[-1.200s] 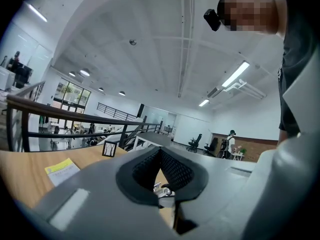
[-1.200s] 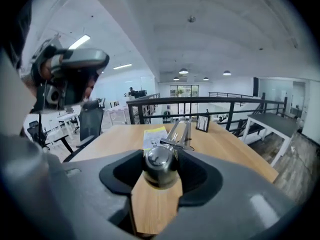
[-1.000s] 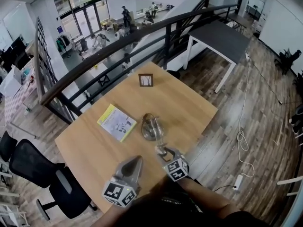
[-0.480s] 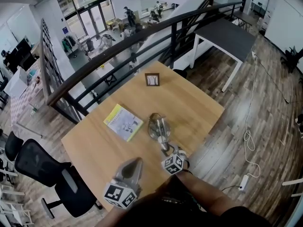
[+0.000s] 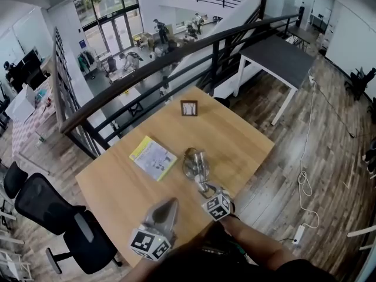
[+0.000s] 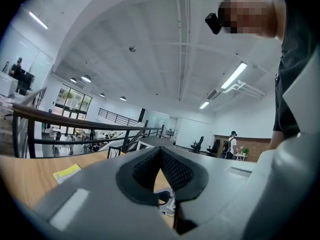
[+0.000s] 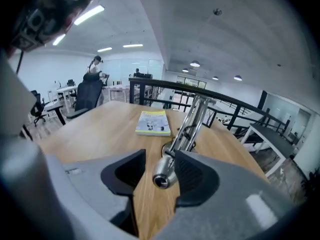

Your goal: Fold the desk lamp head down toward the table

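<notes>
Jaws of right gripper (image 7: 160,156) were closing round lamp head (image 7: 162,176)
Not yet pinching, positioned to fold it down; left gripper (image 6: 160,151) pressed together, empty

Open-plan office, mezzanine level: wooden counter (image 5: 235,140) sits by a dark railing (image 5: 176,57) overlooking a lower floor with glass entrance doors (image 5: 111,25) and people around desks. Also a swivel office chair (image 5: 53,210), a second dark table (image 5: 276,54), a power strip (image 5: 298,234) on plank flooring, and strip lights (image 6: 234,76) overhead.
</notes>
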### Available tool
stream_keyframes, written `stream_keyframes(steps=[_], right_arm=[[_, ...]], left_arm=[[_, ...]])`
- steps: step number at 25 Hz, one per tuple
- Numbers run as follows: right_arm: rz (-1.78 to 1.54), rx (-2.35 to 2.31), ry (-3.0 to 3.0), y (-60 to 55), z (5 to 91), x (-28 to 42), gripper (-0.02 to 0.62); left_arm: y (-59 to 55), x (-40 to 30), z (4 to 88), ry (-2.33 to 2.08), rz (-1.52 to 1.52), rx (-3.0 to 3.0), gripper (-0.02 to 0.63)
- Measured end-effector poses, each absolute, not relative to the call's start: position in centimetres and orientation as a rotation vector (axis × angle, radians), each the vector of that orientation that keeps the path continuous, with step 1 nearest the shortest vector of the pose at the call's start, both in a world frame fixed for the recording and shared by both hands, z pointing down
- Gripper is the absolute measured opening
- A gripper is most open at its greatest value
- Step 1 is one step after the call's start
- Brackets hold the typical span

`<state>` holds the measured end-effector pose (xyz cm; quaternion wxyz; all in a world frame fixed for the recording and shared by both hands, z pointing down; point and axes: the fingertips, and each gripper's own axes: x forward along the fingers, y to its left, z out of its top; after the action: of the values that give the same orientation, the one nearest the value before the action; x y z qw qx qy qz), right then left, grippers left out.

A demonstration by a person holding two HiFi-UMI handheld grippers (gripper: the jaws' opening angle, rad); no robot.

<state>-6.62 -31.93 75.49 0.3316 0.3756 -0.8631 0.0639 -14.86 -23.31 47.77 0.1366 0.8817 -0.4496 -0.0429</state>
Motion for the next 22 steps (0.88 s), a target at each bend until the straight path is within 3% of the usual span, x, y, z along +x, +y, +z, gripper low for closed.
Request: stream_keyframes(steps=[9, 15, 22], right_arm=[[0.202, 1.105, -2.57, -27.6, 59.7, -7.2, 0.003], [0.194, 1.127, -2.747, -23.9, 51.3, -6.4, 0.003], [0.178, 1.101, -2.858, -19.2, 48.0, -3.8, 0.003]], left_arm=[[-21.2, -12.3, 46.4, -1.191, -0.24, 2.626, 0.002], [-20.5, -11.1, 45.7, -1.181, -0.288, 2.638, 0.002], [-18.1, -7.5, 44.9, -1.216, -0.301, 2.661, 0.002]])
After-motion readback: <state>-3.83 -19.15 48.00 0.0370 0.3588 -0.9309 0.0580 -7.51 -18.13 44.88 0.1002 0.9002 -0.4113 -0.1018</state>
